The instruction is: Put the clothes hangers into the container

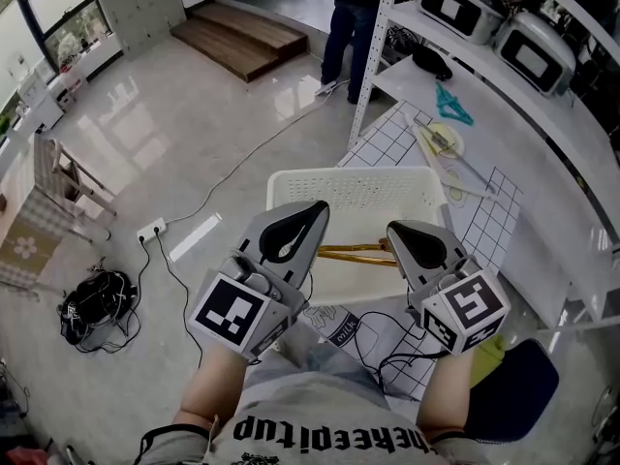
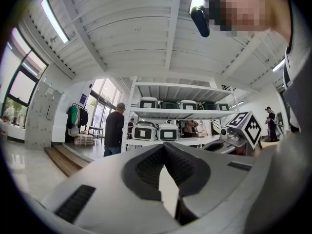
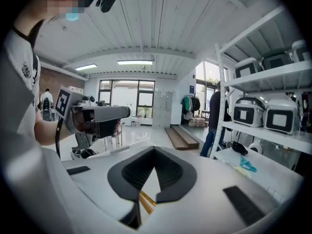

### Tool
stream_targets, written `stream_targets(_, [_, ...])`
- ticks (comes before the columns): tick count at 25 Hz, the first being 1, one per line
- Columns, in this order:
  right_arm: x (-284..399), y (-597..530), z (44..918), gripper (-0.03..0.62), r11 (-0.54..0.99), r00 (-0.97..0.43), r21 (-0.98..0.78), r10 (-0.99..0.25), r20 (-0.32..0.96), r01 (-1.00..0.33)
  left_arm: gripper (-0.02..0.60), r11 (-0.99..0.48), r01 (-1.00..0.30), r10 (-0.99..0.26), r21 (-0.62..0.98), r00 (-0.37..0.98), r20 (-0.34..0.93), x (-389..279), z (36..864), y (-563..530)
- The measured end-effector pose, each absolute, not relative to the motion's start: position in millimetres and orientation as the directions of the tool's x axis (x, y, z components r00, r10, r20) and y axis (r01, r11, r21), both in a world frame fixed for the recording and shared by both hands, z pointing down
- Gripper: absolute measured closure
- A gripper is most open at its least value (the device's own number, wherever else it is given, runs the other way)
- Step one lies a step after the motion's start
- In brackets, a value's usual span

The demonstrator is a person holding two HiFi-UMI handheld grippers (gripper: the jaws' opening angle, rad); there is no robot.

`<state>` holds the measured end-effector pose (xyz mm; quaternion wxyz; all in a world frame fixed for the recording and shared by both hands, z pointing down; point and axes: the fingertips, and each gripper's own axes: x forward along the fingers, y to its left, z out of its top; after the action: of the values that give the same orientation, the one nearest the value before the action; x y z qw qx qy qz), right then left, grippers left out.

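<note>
A white perforated container (image 1: 291,178) sits at the near edge of the table. A golden wooden hanger (image 1: 355,253) lies inside it, between my two grippers. My left gripper (image 1: 316,211) hovers over the container's left part, jaws shut and empty; in the left gripper view (image 2: 164,146) its pads meet at the tip. My right gripper (image 1: 395,231) is over the container's right side, just above the hanger's end, jaws shut with nothing in them. In the right gripper view (image 3: 155,149) the hanger (image 3: 145,202) shows below the closed pads.
Farther along the checked table mat (image 1: 386,145) lie a teal hanger (image 1: 452,105) and pale hangers (image 1: 441,141). A white shelf with cookers (image 1: 455,8) stands behind, and a person (image 1: 351,17) stands at its end. A power strip (image 1: 150,229) and black bag (image 1: 92,303) lie on the floor.
</note>
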<state>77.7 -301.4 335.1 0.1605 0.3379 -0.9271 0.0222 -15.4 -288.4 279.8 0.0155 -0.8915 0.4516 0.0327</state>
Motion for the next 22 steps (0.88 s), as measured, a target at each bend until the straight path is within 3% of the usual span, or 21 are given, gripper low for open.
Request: stream_targets(22, [92.6,-260.1,304.5,0.582,0.626,-0.616,-0.015,-0.763,0.196,-0.78,0.558,-0.754,-0.657,-0.654,0.003,0.75,-0.098,14.5,271.6,-271.4])
